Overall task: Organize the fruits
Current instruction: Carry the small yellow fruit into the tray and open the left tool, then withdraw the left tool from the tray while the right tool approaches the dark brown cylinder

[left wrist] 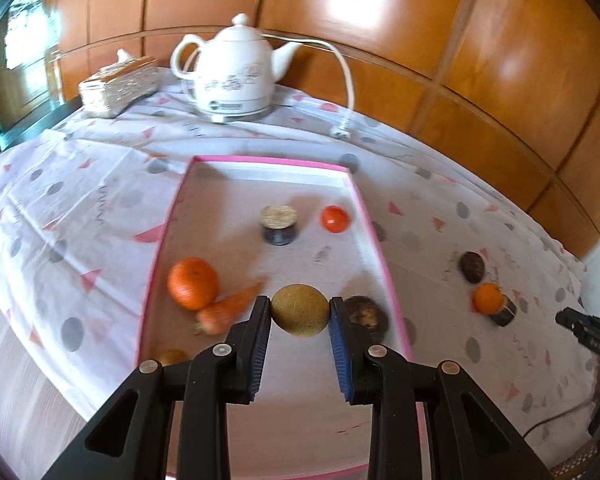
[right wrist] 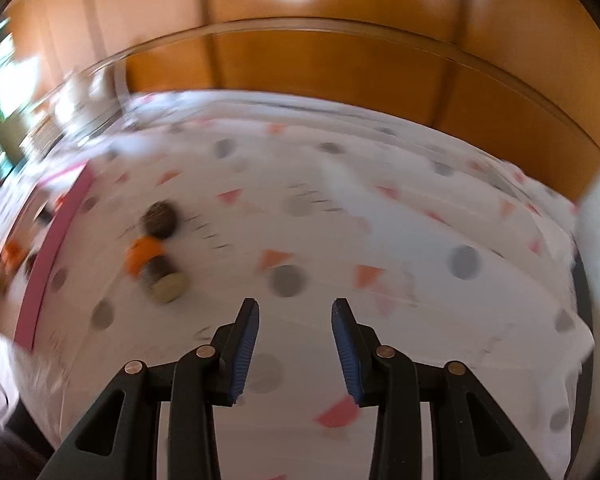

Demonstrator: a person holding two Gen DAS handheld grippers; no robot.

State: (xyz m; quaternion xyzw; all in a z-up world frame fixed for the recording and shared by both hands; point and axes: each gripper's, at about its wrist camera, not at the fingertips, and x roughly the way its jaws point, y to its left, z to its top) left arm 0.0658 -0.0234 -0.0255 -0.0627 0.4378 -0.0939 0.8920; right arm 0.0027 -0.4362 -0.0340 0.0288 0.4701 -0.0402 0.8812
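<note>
My left gripper [left wrist: 300, 307] is shut on a round tan fruit [left wrist: 300, 316], held above the near part of the pink-rimmed tray [left wrist: 364, 204]. In the tray lie an orange [left wrist: 193, 282], a carrot [left wrist: 230, 308], a red tomato [left wrist: 334, 219], a cork-topped dark cylinder [left wrist: 279, 224] and a dark brown fruit [left wrist: 366, 314]. On the cloth to the tray's right sit a dark fruit [left wrist: 472, 266] [right wrist: 160, 219], a small orange [left wrist: 487, 298] [right wrist: 144, 258] and a dark cylinder [left wrist: 504, 314] [right wrist: 166, 282]. My right gripper [right wrist: 295, 308] is open and empty over bare cloth, to their right.
A white electric kettle [left wrist: 236, 68] with its cord [left wrist: 348, 80] and a tissue box [left wrist: 118, 86] stand at the back of the patterned tablecloth [left wrist: 60, 200]. Wooden wall panels [left wrist: 500, 60] rise behind. The right wrist view is motion-blurred.
</note>
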